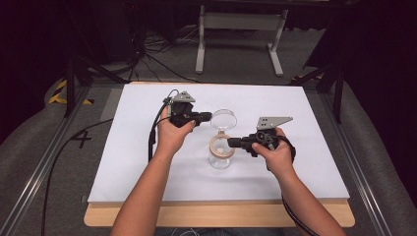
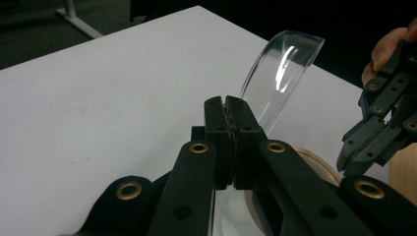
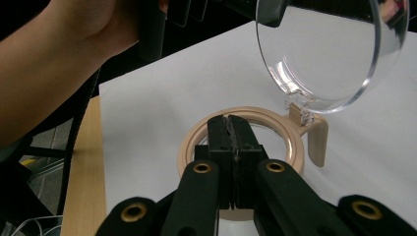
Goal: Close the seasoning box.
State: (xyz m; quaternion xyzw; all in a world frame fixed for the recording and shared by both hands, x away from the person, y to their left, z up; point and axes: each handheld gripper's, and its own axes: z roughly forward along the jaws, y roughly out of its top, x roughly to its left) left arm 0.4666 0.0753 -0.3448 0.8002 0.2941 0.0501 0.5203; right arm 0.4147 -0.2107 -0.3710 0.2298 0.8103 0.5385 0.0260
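— Lid stands tilted up on its hinge above the jar, mid-table; our left gripper pinches its edge, jaws closed.
— And our right gripper?
— Closed on the tan rim, steadying it. Jar looks empty. Lid lies just right of the left jaws.

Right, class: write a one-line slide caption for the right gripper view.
Shut right gripper over jar's tan rim, clear hinged lid raised.
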